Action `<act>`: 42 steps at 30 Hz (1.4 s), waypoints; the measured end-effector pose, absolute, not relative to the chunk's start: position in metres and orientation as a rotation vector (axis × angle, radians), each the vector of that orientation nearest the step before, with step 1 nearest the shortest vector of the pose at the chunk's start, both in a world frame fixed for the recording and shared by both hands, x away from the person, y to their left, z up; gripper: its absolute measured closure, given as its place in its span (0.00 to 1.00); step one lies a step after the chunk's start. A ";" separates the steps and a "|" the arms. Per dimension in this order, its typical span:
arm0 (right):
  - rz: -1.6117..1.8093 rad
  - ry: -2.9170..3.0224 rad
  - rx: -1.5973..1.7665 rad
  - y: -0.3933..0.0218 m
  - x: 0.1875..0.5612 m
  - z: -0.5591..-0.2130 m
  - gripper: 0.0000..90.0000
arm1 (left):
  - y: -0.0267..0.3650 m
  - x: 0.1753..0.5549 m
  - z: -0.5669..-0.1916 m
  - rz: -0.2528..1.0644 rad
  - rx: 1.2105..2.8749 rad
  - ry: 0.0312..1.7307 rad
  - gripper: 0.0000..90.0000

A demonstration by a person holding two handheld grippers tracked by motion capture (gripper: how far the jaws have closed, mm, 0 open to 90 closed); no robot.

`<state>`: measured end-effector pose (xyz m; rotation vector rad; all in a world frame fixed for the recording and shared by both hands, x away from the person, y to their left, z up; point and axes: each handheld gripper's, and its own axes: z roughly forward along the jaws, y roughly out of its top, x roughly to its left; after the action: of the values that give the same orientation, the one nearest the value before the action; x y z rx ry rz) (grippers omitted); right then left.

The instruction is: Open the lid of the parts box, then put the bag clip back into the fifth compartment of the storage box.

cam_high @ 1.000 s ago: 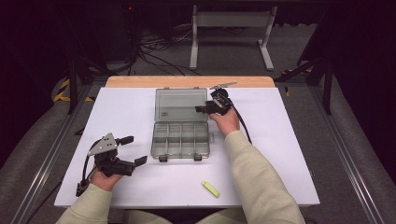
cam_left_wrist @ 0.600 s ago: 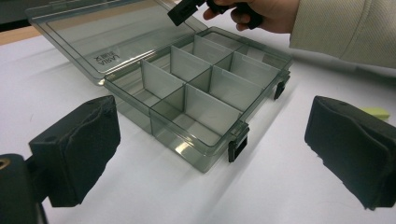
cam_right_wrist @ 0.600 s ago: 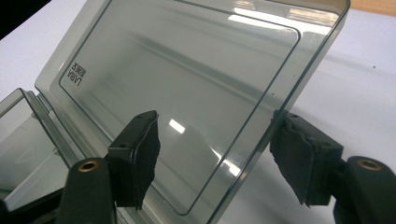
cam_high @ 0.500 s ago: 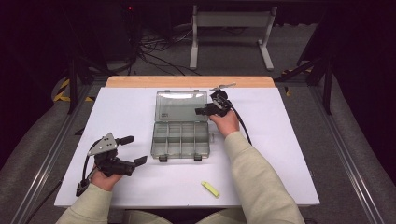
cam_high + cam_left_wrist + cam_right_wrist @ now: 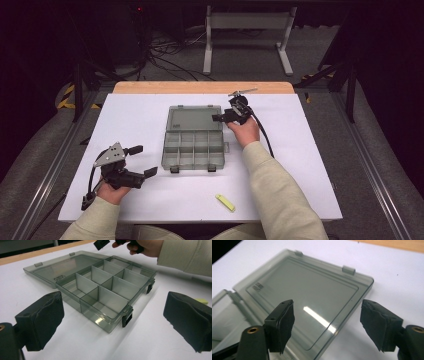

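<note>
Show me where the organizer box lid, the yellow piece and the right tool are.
organizer box lid [image 5: 193, 119], high view, middle of the open lid.
yellow piece [image 5: 225, 202], high view, its middle.
right tool [image 5: 218, 118], high view, between its tips.

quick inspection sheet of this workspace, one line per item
surface: white table top with a wooden strip along its far edge
job's things: grey see-through compartment box, open, lid laid flat behind it; the compartments look empty
clutter: small yellow piece near the front edge
grippers: left gripper open, resting at front left, nothing between its jaws; right gripper open at the lid's right edge, its jaws have just been opening, nothing pinched
cables: one black cable trails from the right gripper along the sleeve; loose cables on the floor behind the table
surroundings: dark room, grey metal stand beyond the table
</note>
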<state>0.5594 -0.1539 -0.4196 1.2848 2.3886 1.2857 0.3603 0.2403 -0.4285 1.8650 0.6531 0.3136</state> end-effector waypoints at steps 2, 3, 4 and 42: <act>1.305 2.373 1.243 -0.156 0.551 -0.412 0.30 | 0.241 0.360 -0.428 0.311 1.866 0.651 0.04; 1.316 2.368 1.220 -0.156 0.547 -0.408 0.30 | 0.242 0.360 -0.428 0.316 1.868 0.645 0.04; 1.343 2.356 1.193 -0.158 0.539 -0.401 0.29 | 0.243 0.359 -0.427 0.323 1.867 0.649 0.04; 1.474 2.342 0.749 -0.175 0.385 -0.344 0.20 | 0.255 0.353 -0.422 0.344 1.813 0.654 0.01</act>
<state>0.3851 -0.1745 -0.3445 0.7486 2.3420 1.4739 0.3531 0.2555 -0.4225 1.8131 0.6535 0.3444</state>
